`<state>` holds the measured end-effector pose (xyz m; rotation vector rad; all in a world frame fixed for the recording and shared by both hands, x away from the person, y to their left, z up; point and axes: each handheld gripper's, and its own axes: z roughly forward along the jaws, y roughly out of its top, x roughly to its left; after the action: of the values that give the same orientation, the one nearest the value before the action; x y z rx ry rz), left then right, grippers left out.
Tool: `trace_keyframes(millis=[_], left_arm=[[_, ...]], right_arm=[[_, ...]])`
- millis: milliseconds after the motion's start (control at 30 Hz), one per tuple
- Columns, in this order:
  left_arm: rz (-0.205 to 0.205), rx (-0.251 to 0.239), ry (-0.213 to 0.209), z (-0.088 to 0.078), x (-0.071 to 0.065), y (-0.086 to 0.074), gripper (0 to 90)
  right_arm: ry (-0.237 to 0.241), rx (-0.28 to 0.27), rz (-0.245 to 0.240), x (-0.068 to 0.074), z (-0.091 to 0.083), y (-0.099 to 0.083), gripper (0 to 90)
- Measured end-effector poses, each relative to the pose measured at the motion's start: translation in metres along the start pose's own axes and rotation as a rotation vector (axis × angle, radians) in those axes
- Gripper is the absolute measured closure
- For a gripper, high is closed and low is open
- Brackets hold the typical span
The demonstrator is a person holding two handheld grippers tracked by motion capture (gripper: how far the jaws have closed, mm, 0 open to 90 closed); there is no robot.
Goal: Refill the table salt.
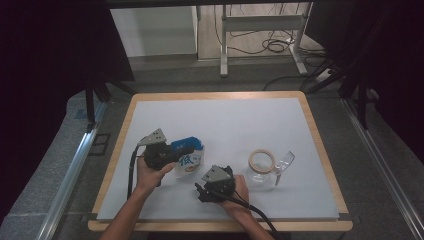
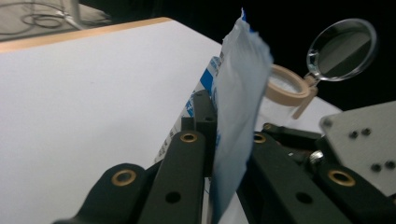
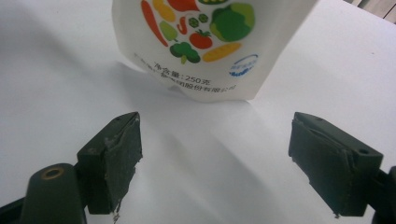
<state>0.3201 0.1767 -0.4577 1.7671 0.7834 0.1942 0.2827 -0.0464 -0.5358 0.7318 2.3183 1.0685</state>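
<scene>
- Left gripper (image 1: pixel 167 154) at lower left of centre in the high view, jaws clamped tight on the pouch (image 1: pixel 189 159).
- In the left gripper view, pouch (image 2: pixel 238 107) seen edge-on, rising from between the two black jaws through the middle of the frame, blue print along its edge.
- Pouch white with a blue top, held just left of centre in the high view, right beside the left hand (image 1: pixel 150 172).
- In the right gripper view, pouch (image 3: pixel 205 46) at top centre, printed with vegetables and small text, lower edge close to the surface (image 3: pixel 56 60); contact with it not possible to tell.
- Right gripper (image 1: pixel 216 184) at lower centre of the high view, just below and right of the pouch.
- Right jaws spread wide in the right gripper view, one at lower left and one at lower right, nothing between them but bare white surface, apart from the pouch.
- Clear jar (image 1: pixel 262 165) with a beige rim right of centre in the high view, its clear lid (image 1: pixel 284 162) flipped open to the right.
- Same jar (image 2: pixel 285 88) and lid (image 2: pixel 342 48) at upper right in the left gripper view, behind the pouch.
</scene>
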Motion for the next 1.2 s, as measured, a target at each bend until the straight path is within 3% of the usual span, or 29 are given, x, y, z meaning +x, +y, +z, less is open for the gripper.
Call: trace_keyframes(millis=[67,133,367,567,767,1000,1200], left_arm=[[0.01,0.004,0.007,-0.003,0.001,0.0,87.3],[0.042,0.013,0.048,-0.008,0.001,0.0,82.5],[0.064,0.046,0.069,-0.013,-0.001,-0.011,71.0],[0.077,0.067,0.094,-0.013,0.0,-0.018,76.1],[0.08,0.075,0.084,-0.013,-0.001,-0.017,90.0],[0.069,0.068,0.046,-0.008,-0.006,-0.01,90.0],[0.06,0.048,-0.02,-0.011,-0.018,0.008,90.0]], right_arm=[[-0.003,-0.007,0.001,-0.001,0.0,0.0,18.2],[-0.005,-0.013,0.007,-0.001,-0.001,0.0,18.2],[0.008,-0.018,0.022,-0.001,0.0,0.001,18.2],[0.008,-0.017,0.02,-0.001,0.0,0.0,18.2],[0.007,-0.016,0.026,-0.002,0.0,0.0,18.2],[0.008,-0.015,0.017,-0.002,0.0,0.0,18.2],[0.011,-0.047,0.012,-0.001,-0.003,-0.001,18.1]])
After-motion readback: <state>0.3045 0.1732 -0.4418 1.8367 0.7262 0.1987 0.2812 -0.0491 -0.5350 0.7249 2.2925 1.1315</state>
